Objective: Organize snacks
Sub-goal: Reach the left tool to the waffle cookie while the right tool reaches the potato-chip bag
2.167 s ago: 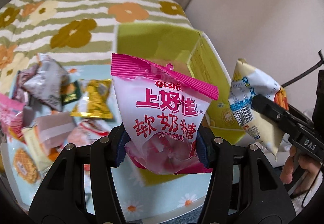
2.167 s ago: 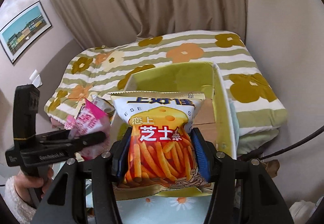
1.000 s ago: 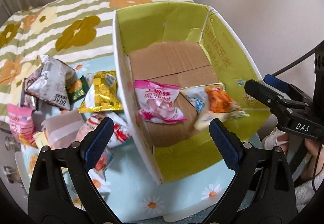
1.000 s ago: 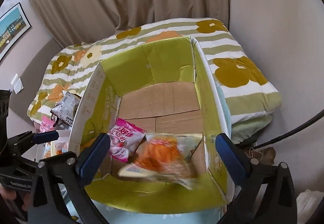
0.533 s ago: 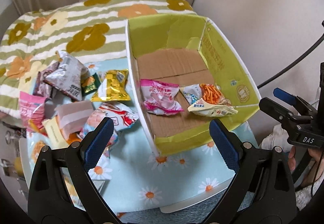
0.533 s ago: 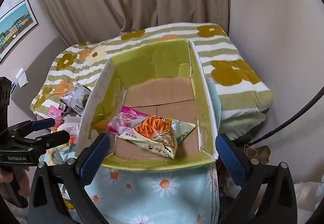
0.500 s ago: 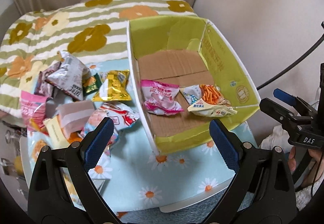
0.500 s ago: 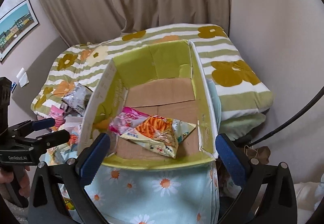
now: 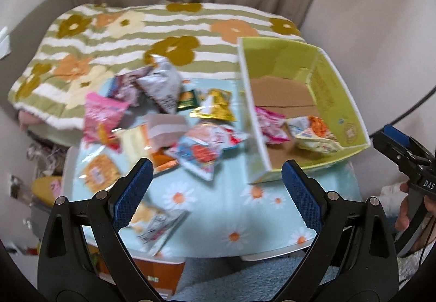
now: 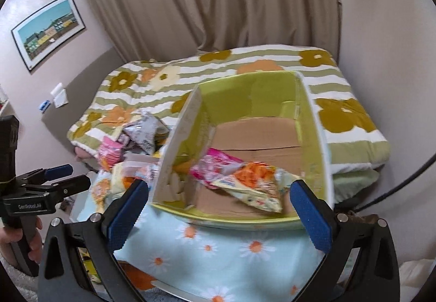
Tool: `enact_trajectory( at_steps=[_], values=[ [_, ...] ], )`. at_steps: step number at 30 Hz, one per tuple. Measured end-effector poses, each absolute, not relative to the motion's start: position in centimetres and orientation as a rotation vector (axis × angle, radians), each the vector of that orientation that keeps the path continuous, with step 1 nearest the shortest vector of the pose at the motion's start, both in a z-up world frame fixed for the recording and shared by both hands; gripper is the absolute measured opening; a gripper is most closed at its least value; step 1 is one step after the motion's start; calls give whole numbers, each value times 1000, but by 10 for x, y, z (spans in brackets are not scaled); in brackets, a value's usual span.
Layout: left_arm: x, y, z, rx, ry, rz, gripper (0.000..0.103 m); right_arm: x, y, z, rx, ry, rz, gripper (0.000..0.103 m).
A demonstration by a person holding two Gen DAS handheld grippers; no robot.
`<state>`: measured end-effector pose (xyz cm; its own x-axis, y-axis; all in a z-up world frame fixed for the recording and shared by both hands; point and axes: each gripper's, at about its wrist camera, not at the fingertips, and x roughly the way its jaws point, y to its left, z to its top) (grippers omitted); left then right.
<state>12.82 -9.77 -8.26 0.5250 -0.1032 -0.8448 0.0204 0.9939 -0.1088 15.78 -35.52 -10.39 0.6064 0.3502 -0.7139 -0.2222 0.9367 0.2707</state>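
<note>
The left gripper [image 9: 215, 187] gapes empty above the bench's [image 9: 218, 225] near edge; snacks [image 9: 163, 122] litter its far-left corner beside the green box [image 9: 335, 100].

Left gripper [image 9: 215, 184]: jaws wide apart, nothing between the blue pads [image 9: 130, 193], pointing steeply downward. Right gripper [image 10: 218, 209]: jaws wide apart, empty, pointing downward. Each is held by a hand on its handle: left hand [image 10: 19, 236], right hand [image 9: 408, 212].
</note>
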Motion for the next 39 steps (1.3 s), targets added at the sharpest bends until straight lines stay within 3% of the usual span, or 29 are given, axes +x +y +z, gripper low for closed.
enact_trajectory(
  at_steps=[13,25,39],
  values=[
    [117,33,-102,-212,1019,12,95,146,-241,-110,84,844,460,103],
    [134,138,-159,-335,1114,26,95,149,-118,-165,-6,976,577,103],
    [167,150,-244,-506,1285,122,95,150,-53,-238,-195,1136,807,103]
  ],
)
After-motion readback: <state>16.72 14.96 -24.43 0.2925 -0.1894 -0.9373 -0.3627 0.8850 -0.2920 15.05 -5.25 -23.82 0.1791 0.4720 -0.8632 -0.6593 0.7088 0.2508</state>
